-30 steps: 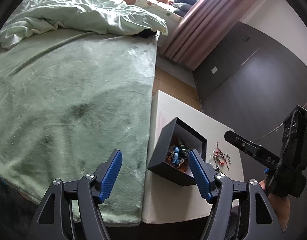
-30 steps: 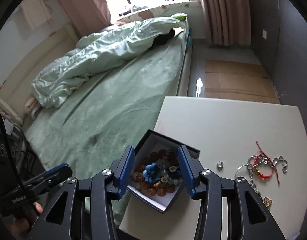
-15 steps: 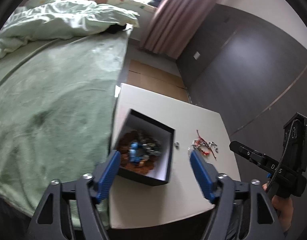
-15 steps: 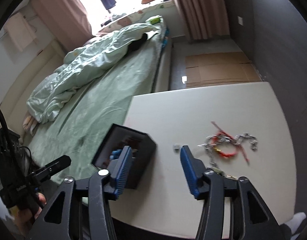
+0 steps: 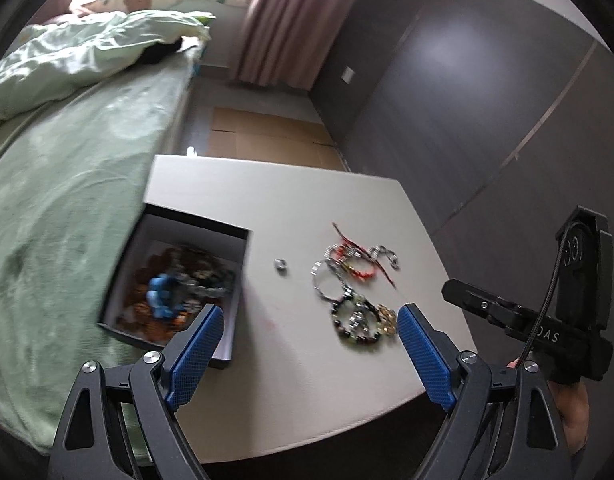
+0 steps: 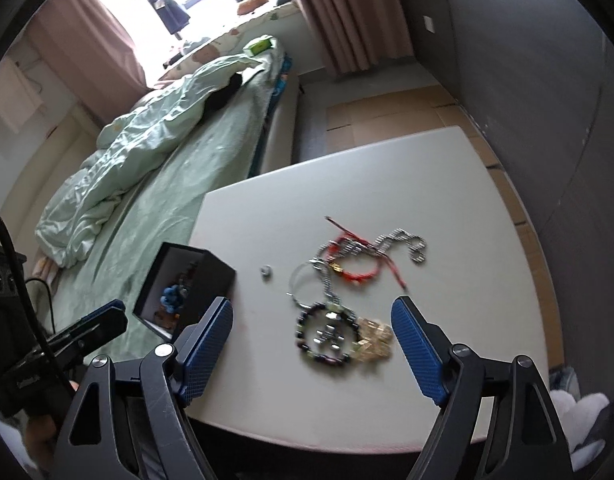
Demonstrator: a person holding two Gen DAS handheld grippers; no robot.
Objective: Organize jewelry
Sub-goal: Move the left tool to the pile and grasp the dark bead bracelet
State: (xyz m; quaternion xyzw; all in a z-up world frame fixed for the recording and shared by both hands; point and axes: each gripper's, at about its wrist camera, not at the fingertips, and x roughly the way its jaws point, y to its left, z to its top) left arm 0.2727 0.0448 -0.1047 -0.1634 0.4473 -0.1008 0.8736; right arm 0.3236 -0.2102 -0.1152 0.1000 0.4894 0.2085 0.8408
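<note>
Left wrist view: the left gripper (image 5: 309, 344) hangs above the near edge of the white desk (image 5: 291, 196), jaws spread wide and empty. A black box (image 5: 243, 264) with beads inside sits at the desk's left edge, beside the bed (image 5: 67, 184). A small ring (image 5: 280, 265) lies just right of it, then a tangle of bracelets (image 5: 355, 280) near the right edge.

Right wrist view: the right gripper (image 6: 311, 342) is also wide apart, holding nothing, over the beaded bracelet (image 6: 327, 336)

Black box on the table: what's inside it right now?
The black box holds a heap of jewelry: a blue beaded piece on brown beads. Whatever lies beneath the heap is covered.
</note>
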